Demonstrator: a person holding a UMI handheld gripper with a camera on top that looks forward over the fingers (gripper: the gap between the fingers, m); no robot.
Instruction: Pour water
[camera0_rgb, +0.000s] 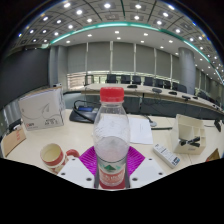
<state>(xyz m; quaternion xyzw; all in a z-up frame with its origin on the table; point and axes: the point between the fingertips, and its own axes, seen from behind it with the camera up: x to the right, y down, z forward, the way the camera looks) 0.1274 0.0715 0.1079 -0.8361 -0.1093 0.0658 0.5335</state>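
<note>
A clear plastic water bottle (111, 135) with a red cap (112, 95) is being held upright between the two fingers of the claw (111, 172), whose purple pads (91, 158) are being pressed against the lower half of the bottle on both sides. The cap is being shown as seated on the neck, so by judgement the pouring is not yet begun.

To the left of the claw and near it, a small cup with a red rim (52, 155) is being seen on the pale worktop (70, 133); it is being taken as the likely receiver. Beyond it a white box (41, 108) is standing, and to the right a small white packet (166, 155) and a folded white stand (190, 132) are lying close by.

The chief risk is being judged as this: if the bottle is being tilted with the cap on, nothing is being poured; with the cap off, the thin wall may be squeezed by the pads and water forced out early. A slip in the pads is also possible, since the grip is low on a tall bottle. A swing leftward could be knocking the light cup over.

Open room is being offered ahead of the bottle, where only flat papers (138, 128) are lying before the worktop's far edge; the right side is more crowded.
</note>
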